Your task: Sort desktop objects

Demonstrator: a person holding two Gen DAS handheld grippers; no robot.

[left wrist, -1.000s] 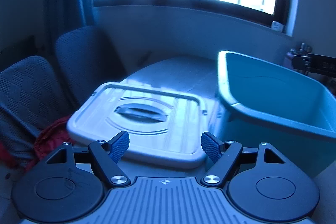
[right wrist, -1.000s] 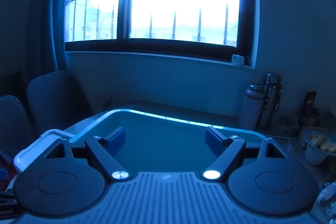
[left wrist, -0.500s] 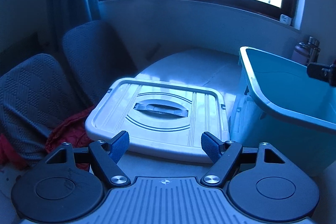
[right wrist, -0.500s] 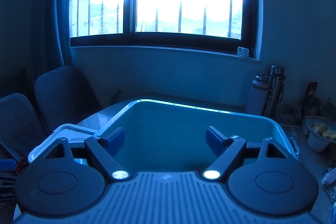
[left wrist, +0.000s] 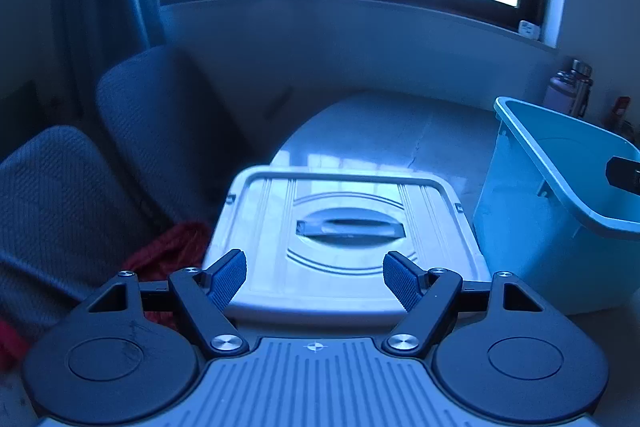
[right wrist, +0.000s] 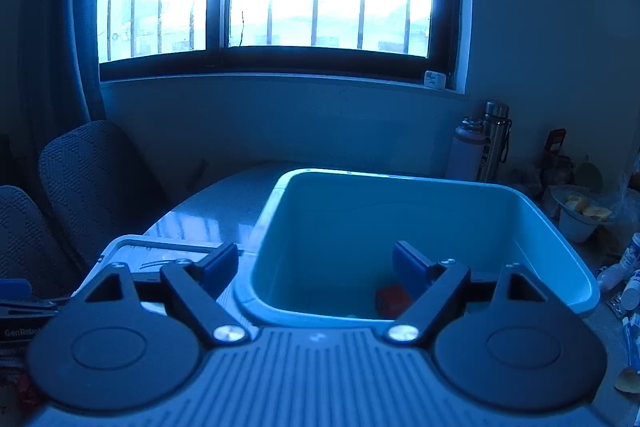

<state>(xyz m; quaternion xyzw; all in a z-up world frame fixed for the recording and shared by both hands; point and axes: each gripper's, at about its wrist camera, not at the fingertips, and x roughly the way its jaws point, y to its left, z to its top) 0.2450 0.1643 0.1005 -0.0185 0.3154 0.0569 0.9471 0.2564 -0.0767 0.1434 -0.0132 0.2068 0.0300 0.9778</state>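
Both grippers gape wide and hold nothing: left gripper (left wrist: 315,274) over the lid (left wrist: 344,227), right gripper (right wrist: 313,264) at the bin's (right wrist: 552,223) six-o'clock rim (something red inside).

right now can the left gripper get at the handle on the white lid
Probably yes. The left gripper is open and faces the white lid head-on; nothing lies between its fingers and the recessed handle. The blue bin stands off to the right.

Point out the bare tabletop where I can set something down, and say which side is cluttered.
Bare tabletop lies beyond the white lid, between it, the blue bin and the wall under the window. The table's right edge is crowded: two flasks, a bowl and small bottles.
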